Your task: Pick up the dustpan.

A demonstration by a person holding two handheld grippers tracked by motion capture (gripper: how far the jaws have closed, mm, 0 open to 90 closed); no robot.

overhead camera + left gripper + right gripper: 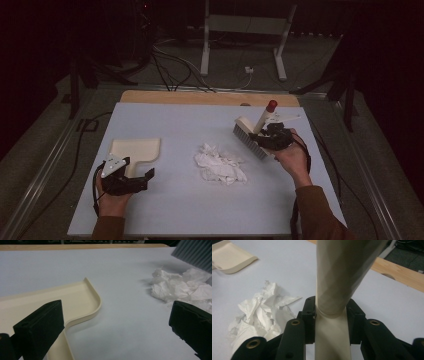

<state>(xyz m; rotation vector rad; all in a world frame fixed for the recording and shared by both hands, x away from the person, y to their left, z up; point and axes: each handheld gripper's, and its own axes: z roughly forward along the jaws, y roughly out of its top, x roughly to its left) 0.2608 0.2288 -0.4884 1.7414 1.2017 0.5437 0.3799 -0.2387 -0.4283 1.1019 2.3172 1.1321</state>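
The counter (175, 200) carries a cream dustpan (136, 149) at the left of the frame and crumpled white paper (220, 165) in the middle. The right hand-held gripper (275, 137) is clamped on the brush (250, 140) handle, at the right. The left hand-held gripper (145, 177) stands with jaws apart beside the dustpan.

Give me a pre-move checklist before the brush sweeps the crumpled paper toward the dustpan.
1. Right hand-held gripper shut on the brush handle: ok.
2. Left hand-held gripper holding the dustpan: not ok; jaws open, handle not gripped.
3. Crumpled paper lies between brush and dustpan: ok.
4. Bare table between paper and dustpan: ok.
5. Dustpan's open edge faces the paper: not ok; it points to the table's far side.
6. Bristles touching the table: cannot tell.
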